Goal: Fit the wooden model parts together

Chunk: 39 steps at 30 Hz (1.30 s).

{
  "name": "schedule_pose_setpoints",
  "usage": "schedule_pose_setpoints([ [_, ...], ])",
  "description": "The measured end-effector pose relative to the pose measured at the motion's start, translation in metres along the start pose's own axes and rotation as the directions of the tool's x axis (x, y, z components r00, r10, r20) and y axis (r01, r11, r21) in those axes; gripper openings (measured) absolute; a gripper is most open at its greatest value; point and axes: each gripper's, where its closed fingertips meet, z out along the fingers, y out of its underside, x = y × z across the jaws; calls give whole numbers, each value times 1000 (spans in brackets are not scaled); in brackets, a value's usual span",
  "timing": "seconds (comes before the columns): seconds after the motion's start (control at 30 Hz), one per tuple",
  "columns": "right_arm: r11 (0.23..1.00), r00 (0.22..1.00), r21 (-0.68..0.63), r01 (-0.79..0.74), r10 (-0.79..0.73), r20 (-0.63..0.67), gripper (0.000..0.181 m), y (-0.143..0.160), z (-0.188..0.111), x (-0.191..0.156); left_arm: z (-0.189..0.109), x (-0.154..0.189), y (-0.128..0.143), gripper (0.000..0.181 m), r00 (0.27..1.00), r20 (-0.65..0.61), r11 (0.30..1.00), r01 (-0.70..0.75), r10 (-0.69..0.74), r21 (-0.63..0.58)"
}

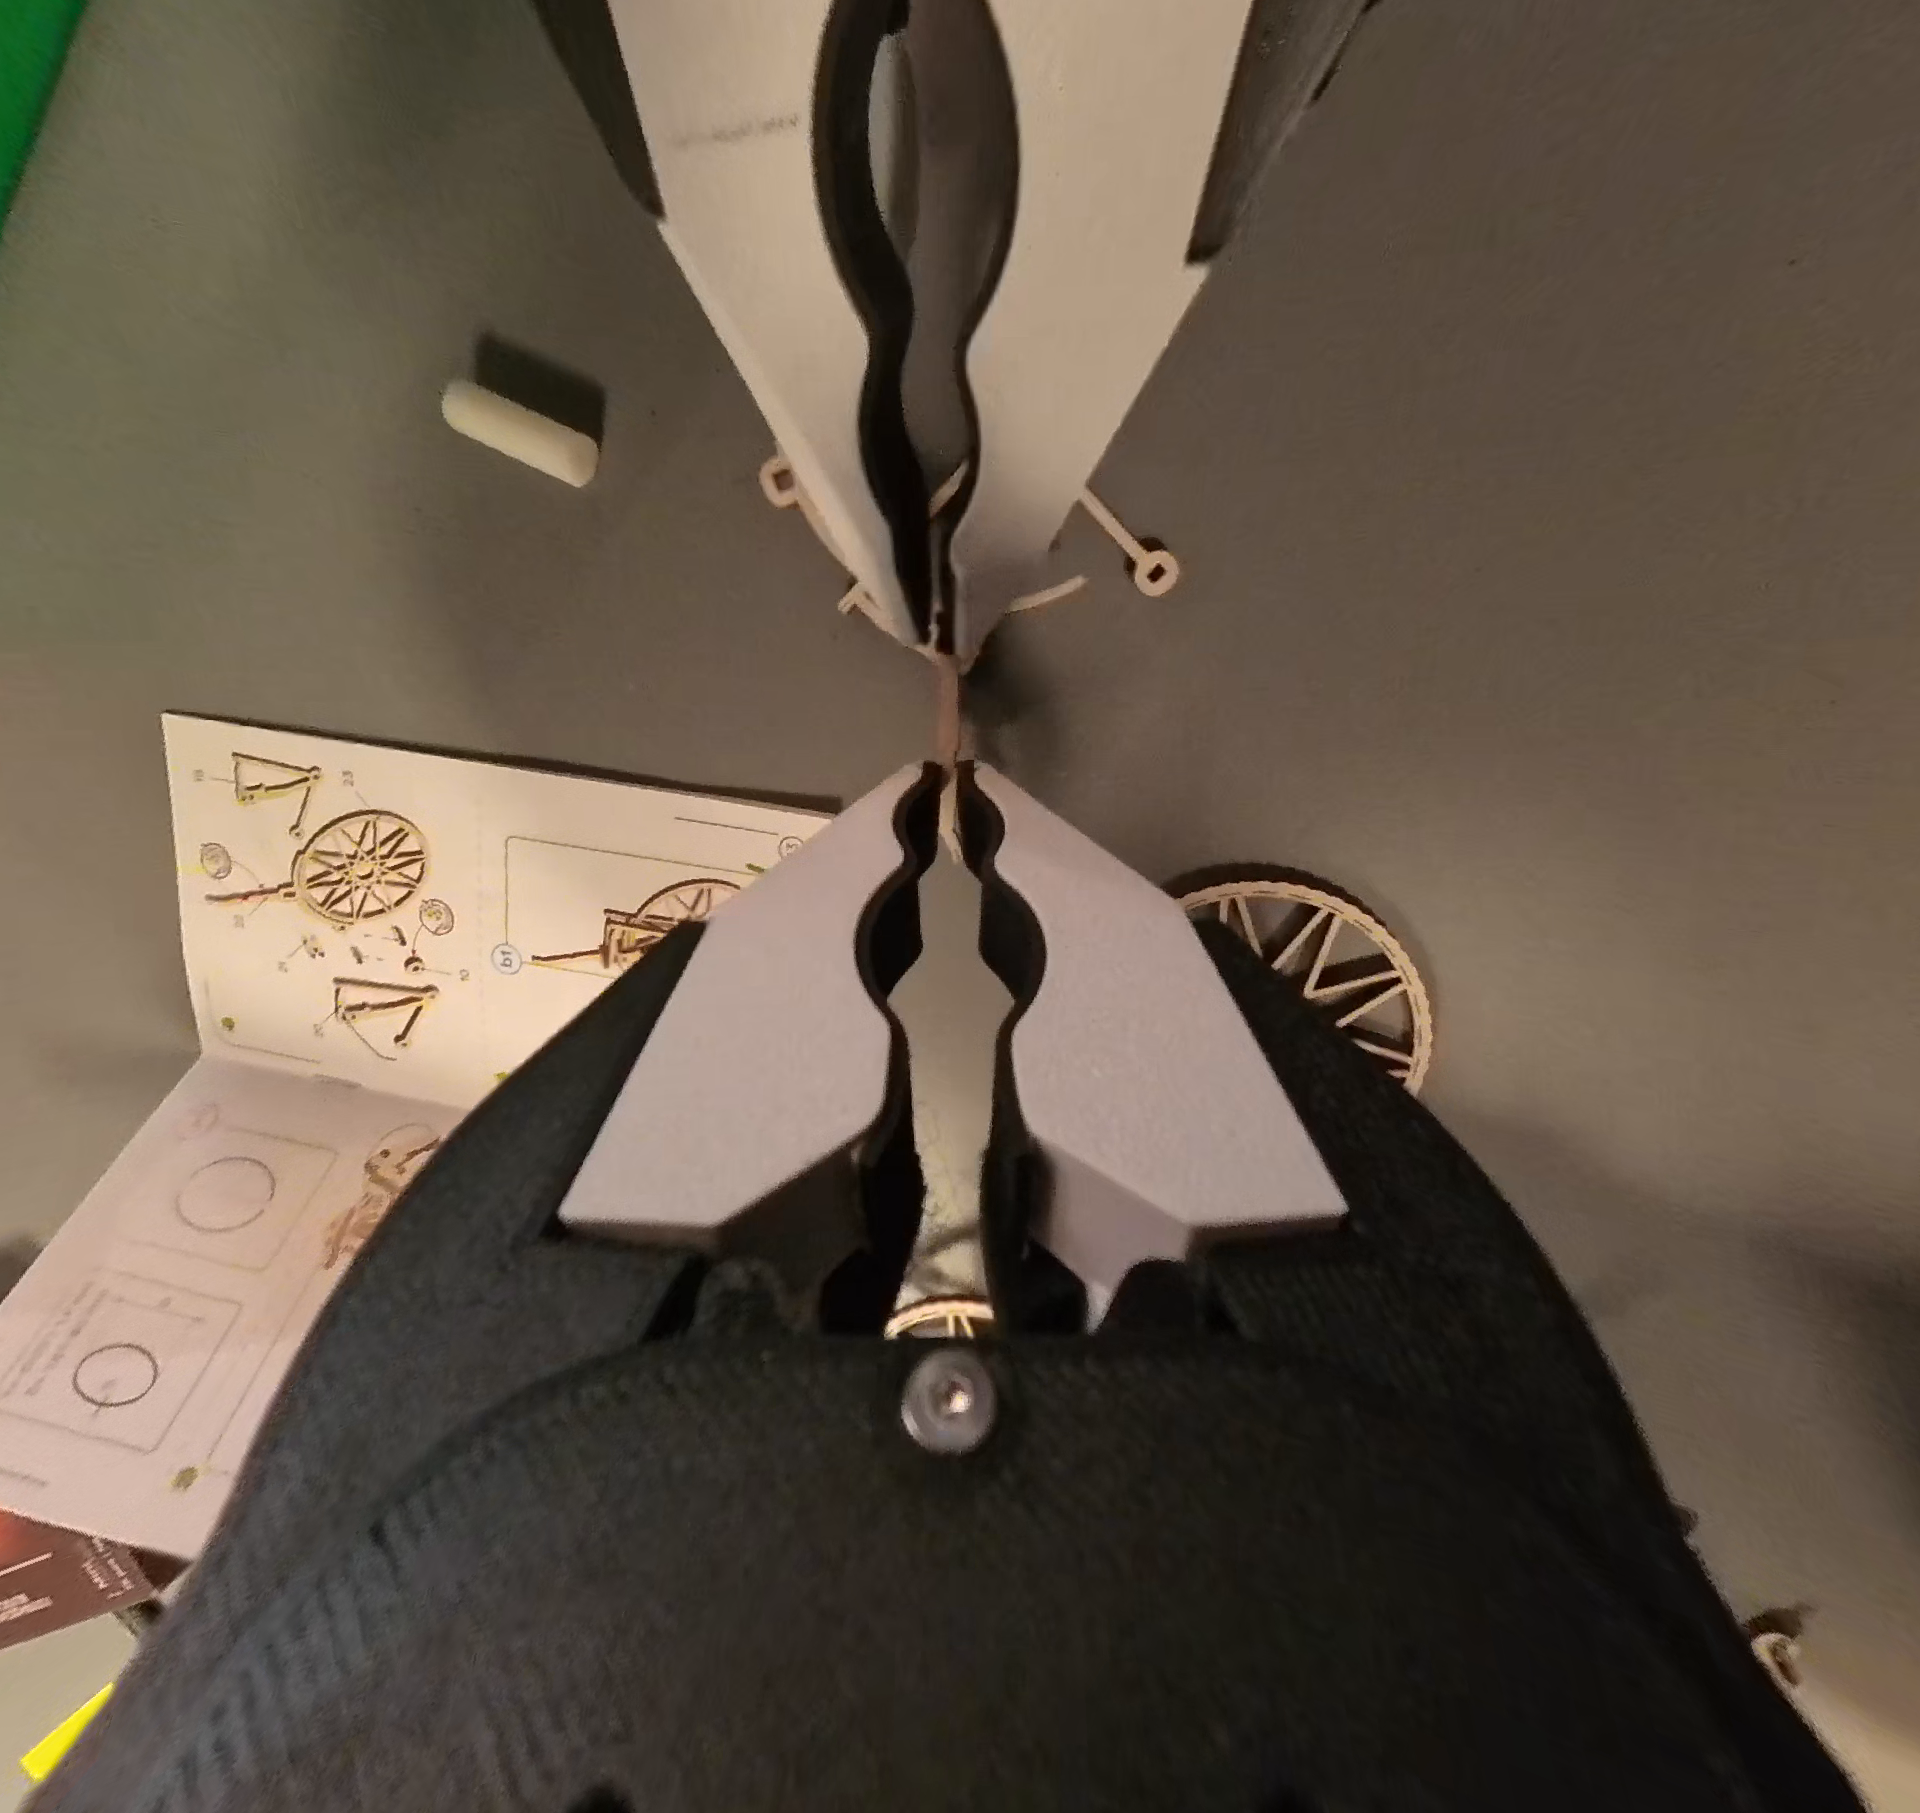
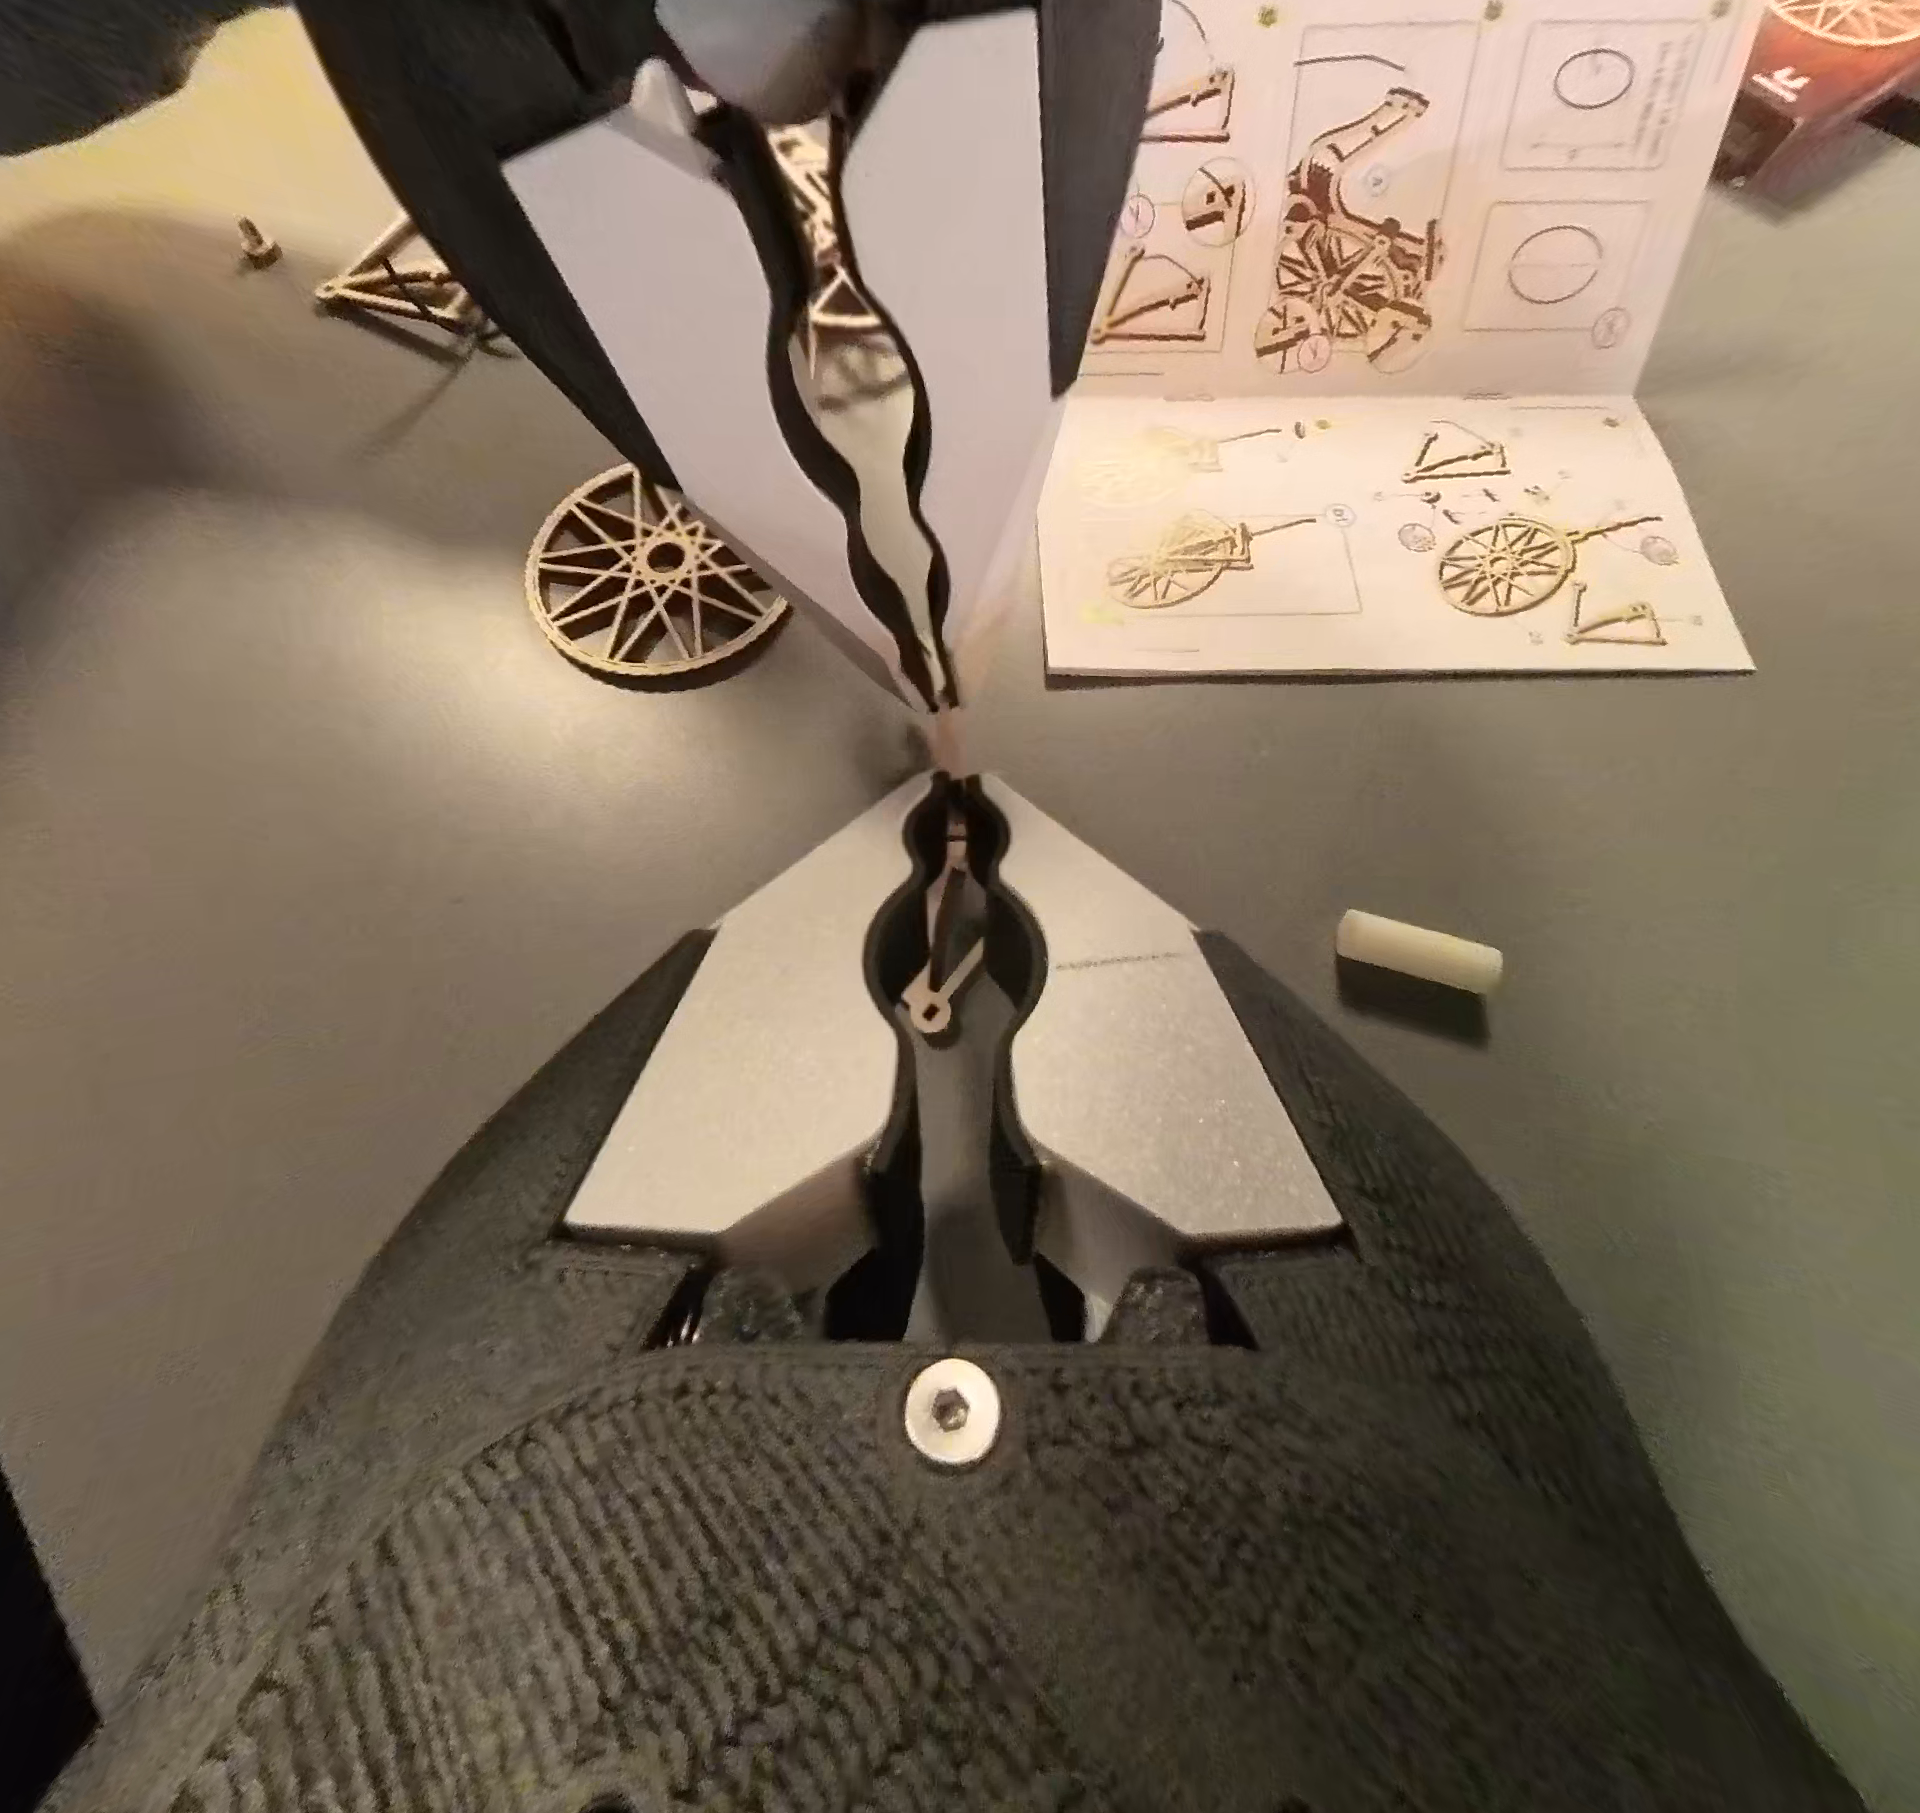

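Observation:
My left gripper (image 1: 948, 776) and my right gripper (image 2: 956, 784) meet tip to tip above the grey table (image 1: 1558, 413). Both are shut on thin pale wooden parts that join in a short strip (image 1: 948, 714) between the tips; the strip also shows in the right wrist view (image 2: 951, 737). The right gripper's part has slim arms with square eyelets (image 1: 1153, 574), and one arm (image 2: 935, 1000) lies between its jaws. The right gripper (image 1: 940, 636) comes in from the top of the left wrist view, and the left gripper (image 2: 940, 695) from the top of the right wrist view.
A spoked wooden wheel (image 2: 649, 589) lies on the table and also shows in the left wrist view (image 1: 1340, 974). An open instruction booklet (image 2: 1392, 516), a small white cylinder (image 2: 1418, 963), a triangular wooden frame (image 2: 405, 293), a small peg (image 2: 255, 241) and a dark box (image 2: 1849, 18) lie around. The tips of both grippers are at nearly the same place. Between my left fingertips and the spoked wooden wheel (image 2: 649, 589) there is roughly 7 cm.

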Motion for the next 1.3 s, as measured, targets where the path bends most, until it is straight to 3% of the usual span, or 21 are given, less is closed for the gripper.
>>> schedule_pose_setpoints([
  [0.3, 1000, 1000, -6, -4, 4, -18, 0, 4, 0, 1, -6, -6, -4, 4, 996, 43, 995, 72, -75, 69],
  [0.37, 993, 994, 19, -112, 112, 16, 0, 4, -5, 4, -11, -18, -6, 37, 978, 121, 981, 157, -171, 117],
  [0.4, 982, 983, 36, -183, 181, 38, 0, 4, -7, 6, -16, -22, -5, 44, 962, 156, 969, 204, -225, 139],
  [0.47, 956, 954, 47, -291, 286, 95, 0, 4, -12, 7, -25, -18, -8, 41, 947, 169, 946, 233, -274, 227],
  [0.6, 902, 888, 22, -431, 419, 188, 0, 4, -11, 6, -22, 24, -28, 25, 964, 114, 914, 184, -239, 362],
  [0.73, 885, 857, 4, -465, 449, 253, 0, -2, -9, -1, 0, 44, -33, 14, 948, 283, 951, 55, -146, 305],
  [0.8, 893, 866, -16, -450, 440, 236, 0, 0, -6, -2, 1, 41, -41, 3, 895, 420, 957, 27, -152, 289],
  [0.93, 928, 913, -64, -368, 374, 161, 0, 3, -4, -3, 1, 39, -45, 7, 776, 630, 985, -84, -29, 149],
  [1.13, 918, 913, -107, -382, 393, 109, 0, 7, 1, -2, 17, 53, -48, 0, 716, 684, 977, -214, 139, 25],
  [1.3, 874, 870, -105, -475, 484, 97, 0, 7, 2, 3, 17, 57, -51, 0, 688, 705, 969, -248, 172, 6],
])
